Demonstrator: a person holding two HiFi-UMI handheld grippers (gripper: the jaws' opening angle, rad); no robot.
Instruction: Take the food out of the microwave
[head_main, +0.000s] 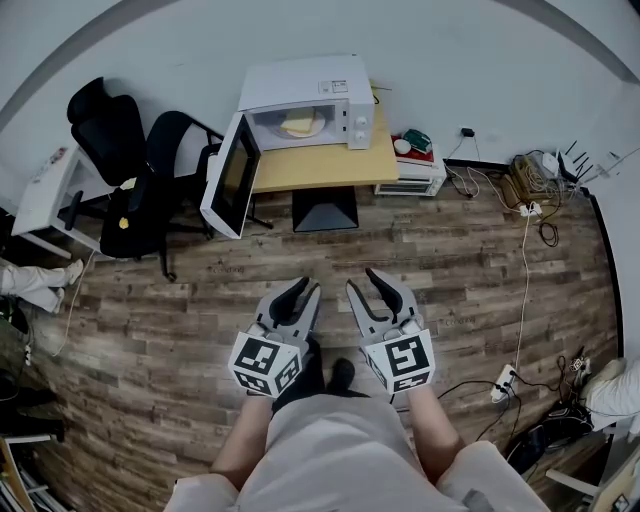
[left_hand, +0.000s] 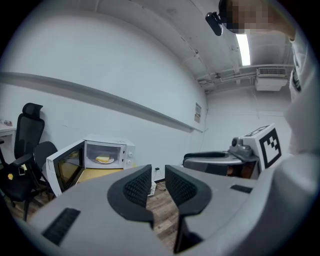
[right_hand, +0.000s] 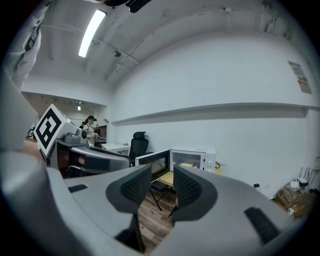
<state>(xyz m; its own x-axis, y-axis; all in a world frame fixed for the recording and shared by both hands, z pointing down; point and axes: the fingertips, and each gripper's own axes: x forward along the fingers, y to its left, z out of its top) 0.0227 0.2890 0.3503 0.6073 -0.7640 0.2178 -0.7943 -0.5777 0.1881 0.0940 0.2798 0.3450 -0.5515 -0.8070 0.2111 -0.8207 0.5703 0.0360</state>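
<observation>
A white microwave (head_main: 305, 95) stands on a yellow table (head_main: 320, 165) against the far wall, its door (head_main: 232, 175) swung open to the left. Inside lies yellow food on a white plate (head_main: 300, 124), also seen in the left gripper view as the plate of food (left_hand: 103, 159). Both grippers hover over the wooden floor, well short of the table. My left gripper (head_main: 303, 290) (left_hand: 158, 172) has a narrow gap between its pads and nothing in it. My right gripper (head_main: 372, 283) (right_hand: 162, 175) stands wider open, empty, pointing toward the microwave (right_hand: 192, 159).
Two black office chairs (head_main: 130, 150) stand left of the table, beside a white desk (head_main: 45, 190). A white appliance (head_main: 412, 175) sits on the floor right of the table. Cables (head_main: 530, 190) and a power strip (head_main: 500, 383) lie at the right. A person (right_hand: 90, 125) stands far off.
</observation>
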